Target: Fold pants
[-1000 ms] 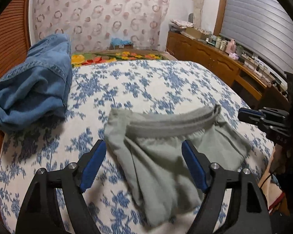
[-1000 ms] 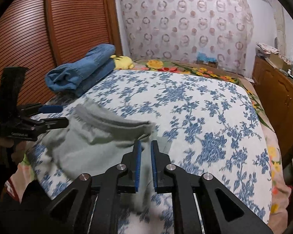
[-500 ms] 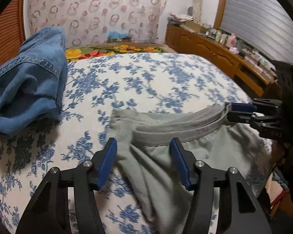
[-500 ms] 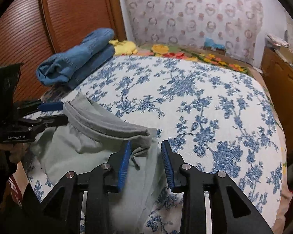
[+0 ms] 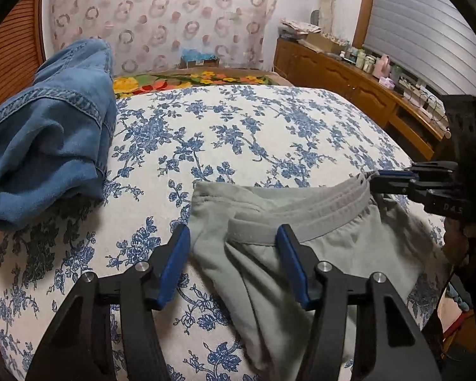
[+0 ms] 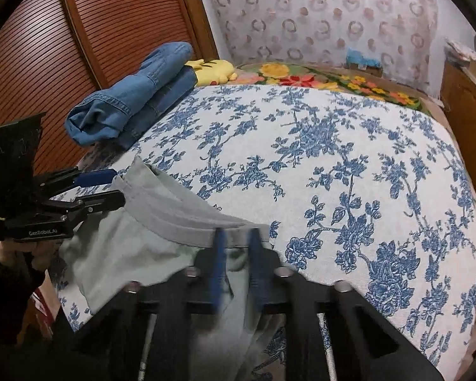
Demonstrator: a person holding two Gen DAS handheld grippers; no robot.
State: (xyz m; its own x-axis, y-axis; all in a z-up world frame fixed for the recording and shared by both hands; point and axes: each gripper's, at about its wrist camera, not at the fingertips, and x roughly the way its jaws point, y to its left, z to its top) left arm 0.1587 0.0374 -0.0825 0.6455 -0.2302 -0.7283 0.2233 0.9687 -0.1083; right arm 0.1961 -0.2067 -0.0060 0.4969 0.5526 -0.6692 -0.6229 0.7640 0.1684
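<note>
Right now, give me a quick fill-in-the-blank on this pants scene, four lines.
1. The left gripper is ___, straddling the grey pants.
2. The right gripper pinches the pants' ___.
3. The bedspread has ___ flowers.
4. The yellow plush lies beside the folded ___.
Missing: open; waistband; blue; jeans.
</note>
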